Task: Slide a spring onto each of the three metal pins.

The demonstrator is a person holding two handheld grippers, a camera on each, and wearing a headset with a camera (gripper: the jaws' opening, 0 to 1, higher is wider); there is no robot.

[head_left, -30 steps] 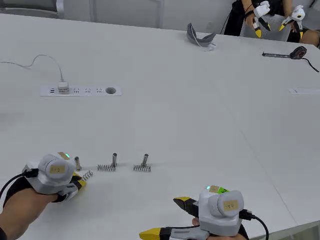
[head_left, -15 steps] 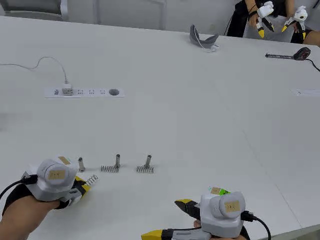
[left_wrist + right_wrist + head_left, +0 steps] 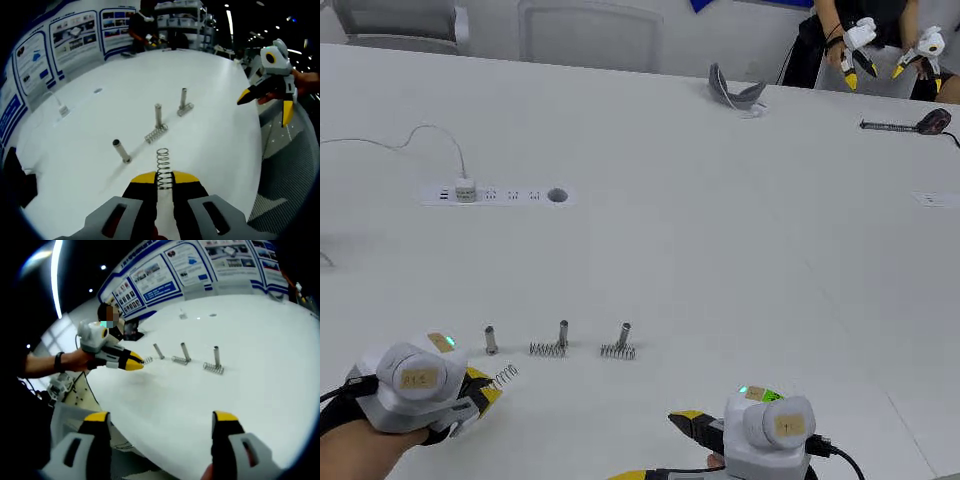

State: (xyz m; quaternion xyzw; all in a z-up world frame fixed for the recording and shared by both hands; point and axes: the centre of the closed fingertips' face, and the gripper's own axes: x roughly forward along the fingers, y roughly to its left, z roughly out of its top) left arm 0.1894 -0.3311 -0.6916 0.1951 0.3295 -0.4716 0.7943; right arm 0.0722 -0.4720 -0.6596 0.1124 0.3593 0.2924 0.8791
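**While left fingers pinch one spring, two more lie at the pin bases**

Right gripper [image 3: 655, 448] nearest, at the front edge of the white surface [image 3: 720, 250], well to the near right of the middle pin [image 3: 563, 333]. Fingers spread wide, nothing between them.

Left gripper [image 3: 483, 387] to the near left of the middle pin. Fingers drawn narrow on one end of the held spring [image 3: 506, 375]. The coil juts forward past the yellow tips. In the left gripper view its free end points into the gap between the bare pin [image 3: 120, 150] and the middle pin.

All three pins upright in a row. Bare pin just left of the middle pin, no coil at its foot. Second spring [image 3: 548, 349] lies flat, touching the near side of the middle pin's base. Third pin [image 3: 624, 335] just right of the middle pin, with the third spring [image 3: 618, 351] flat against its base the same way.

Power strip [image 3: 500, 194] well beyond the middle pin, a charger [image 3: 466, 187] plugged in at its left end. Grey object [image 3: 735, 93] far beyond and to the right. A person [image 3: 880, 45] holding grippers sits at the far right corner.
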